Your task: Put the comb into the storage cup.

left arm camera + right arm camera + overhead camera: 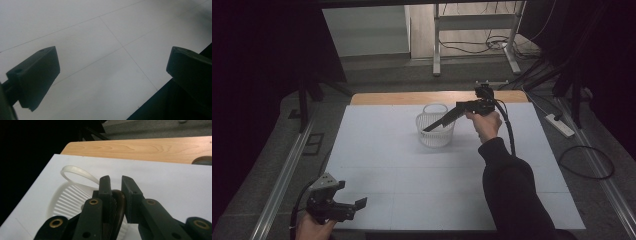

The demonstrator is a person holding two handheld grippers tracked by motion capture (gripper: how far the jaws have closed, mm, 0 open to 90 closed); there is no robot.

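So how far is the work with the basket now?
Done: the right gripper is over the white basket. In hand: its jaws pinch a dark ridged object; what it is, I cannot tell. Left: releasing it, probably. The left gripper waits open near the table's front edge.

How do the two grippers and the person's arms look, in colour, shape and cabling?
Both grippers are black. The left gripper carries a grey three-cornered plate on top and has blocky, flat-faced jaws; a dark cable trails from it. The right gripper has long tapering jaws on linkage arms with brass-coloured pivot rings, and a thick black cable hangs from its rear. The right arm wears a dark long sleeve.
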